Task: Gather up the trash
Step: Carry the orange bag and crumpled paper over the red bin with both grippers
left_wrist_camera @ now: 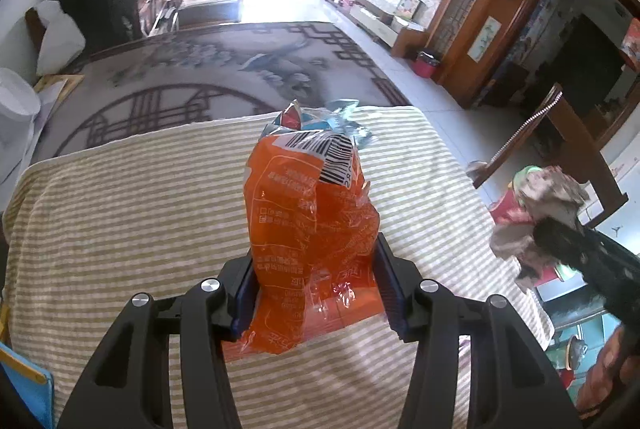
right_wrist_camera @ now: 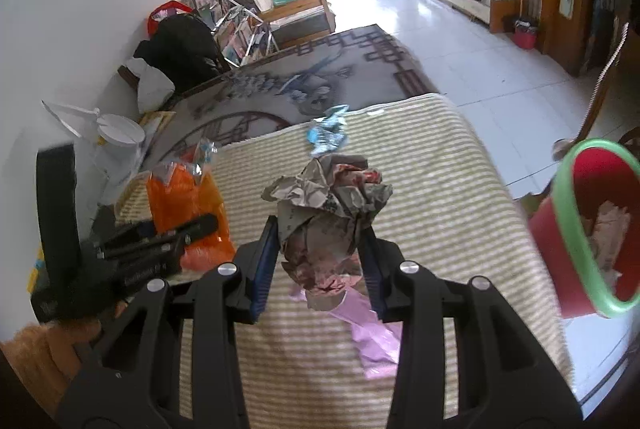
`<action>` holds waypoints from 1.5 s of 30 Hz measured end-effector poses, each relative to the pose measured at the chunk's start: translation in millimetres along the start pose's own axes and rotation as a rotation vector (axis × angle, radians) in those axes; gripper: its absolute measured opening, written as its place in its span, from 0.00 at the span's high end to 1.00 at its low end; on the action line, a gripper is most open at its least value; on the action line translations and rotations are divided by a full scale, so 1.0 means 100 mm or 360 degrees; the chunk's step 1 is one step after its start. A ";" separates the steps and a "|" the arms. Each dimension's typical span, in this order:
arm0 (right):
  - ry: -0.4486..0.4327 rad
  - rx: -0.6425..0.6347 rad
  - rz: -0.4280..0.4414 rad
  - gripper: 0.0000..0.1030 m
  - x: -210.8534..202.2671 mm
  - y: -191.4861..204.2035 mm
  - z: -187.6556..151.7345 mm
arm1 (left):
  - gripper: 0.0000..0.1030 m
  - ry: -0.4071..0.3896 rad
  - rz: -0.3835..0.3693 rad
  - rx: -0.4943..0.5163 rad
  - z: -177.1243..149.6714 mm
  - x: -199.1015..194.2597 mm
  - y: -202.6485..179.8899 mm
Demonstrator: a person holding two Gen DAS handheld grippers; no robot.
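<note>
My left gripper (left_wrist_camera: 316,289) is shut on an orange plastic snack bag (left_wrist_camera: 308,229) and holds it above the striped tablecloth (left_wrist_camera: 140,229). My right gripper (right_wrist_camera: 320,269) is shut on a crumpled ball of brownish paper (right_wrist_camera: 328,205) over the same cloth (right_wrist_camera: 432,189). A crumpled blue and white wrapper (right_wrist_camera: 328,131) lies near the table's far edge; it also shows behind the bag in the left wrist view (left_wrist_camera: 344,125). A pink plastic piece (right_wrist_camera: 372,341) lies on the cloth under my right gripper. A red bin with a green rim (right_wrist_camera: 576,229) stands to the right, with paper inside.
The left gripper and orange bag show at left in the right wrist view (right_wrist_camera: 188,213). The right gripper with its paper shows at right in the left wrist view (left_wrist_camera: 536,221). A patterned rug (left_wrist_camera: 224,69) and tiled floor (right_wrist_camera: 460,41) lie beyond the table. A wooden chair (left_wrist_camera: 568,141) stands right.
</note>
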State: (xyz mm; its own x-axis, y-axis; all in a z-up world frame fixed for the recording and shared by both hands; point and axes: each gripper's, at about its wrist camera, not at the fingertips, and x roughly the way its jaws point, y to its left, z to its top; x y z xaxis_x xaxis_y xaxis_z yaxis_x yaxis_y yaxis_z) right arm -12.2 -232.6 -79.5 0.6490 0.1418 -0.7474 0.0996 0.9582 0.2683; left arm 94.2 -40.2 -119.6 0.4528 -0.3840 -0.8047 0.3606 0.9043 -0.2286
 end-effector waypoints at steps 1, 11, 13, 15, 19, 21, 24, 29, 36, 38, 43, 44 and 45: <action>-0.0010 0.0007 -0.0015 0.63 -0.06 -0.06 -0.03 | 0.52 0.0007 0.0001 0.0010 0.01 0.03 -0.05; -0.0096 0.0106 -0.0001 0.63 -0.47 -0.74 -0.19 | 0.52 0.0088 0.0056 -0.0015 0.18 0.30 -0.66; -0.0100 0.0111 0.0010 0.63 -0.53 -0.90 -0.22 | 0.52 0.0091 0.0074 0.0006 0.19 0.33 -0.85; -0.0096 0.0117 0.0009 0.63 -0.59 -1.08 -0.24 | 0.52 0.0095 0.0064 -0.0011 0.18 0.36 -1.05; -0.0106 0.0140 0.0014 0.63 -0.71 -1.43 -0.21 | 0.52 0.0088 0.0036 -0.0022 0.12 0.41 -1.41; -0.0111 0.0139 0.0017 0.63 -0.75 -1.53 -0.20 | 0.52 0.0099 0.0026 -0.0018 0.08 0.46 -1.59; -0.0124 0.0139 0.0021 0.63 -0.83 -1.75 -0.20 | 0.52 0.0131 0.0039 -0.0012 0.03 0.57 -1.83; -0.0198 0.0251 0.0013 0.63 -1.07 -2.20 -0.23 | 0.52 0.0211 0.0077 0.0037 0.10 0.75 -2.21; -0.0327 0.0438 -0.0022 0.63 -1.39 -2.79 -0.38 | 0.52 0.0273 0.0063 0.0115 0.27 0.98 -2.82; -0.0348 0.0492 -0.0025 0.63 -1.44 -2.96 -0.42 | 0.52 0.0312 0.0059 0.0118 0.29 1.08 -2.99; -0.0371 0.0560 -0.0013 0.63 -1.50 -3.21 -0.49 | 0.52 0.0372 0.0063 0.0169 0.29 1.28 -3.38; -0.0377 0.0572 -0.0012 0.63 -1.51 -3.25 -0.51 | 0.52 0.0379 0.0066 0.0188 0.29 1.31 -3.46; -0.0384 0.0586 -0.0011 0.63 -1.54 -3.30 -0.54 | 0.52 0.0391 0.0071 0.0215 0.28 1.35 -3.55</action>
State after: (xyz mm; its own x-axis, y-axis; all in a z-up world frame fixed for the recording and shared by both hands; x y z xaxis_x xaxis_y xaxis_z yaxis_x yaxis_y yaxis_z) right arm -185.2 -557.3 -85.8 0.8006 0.0316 -0.5984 0.3385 0.8002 0.4951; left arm 50.0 -418.5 -132.0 0.2654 -0.2730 -0.9247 0.4576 0.8798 -0.1284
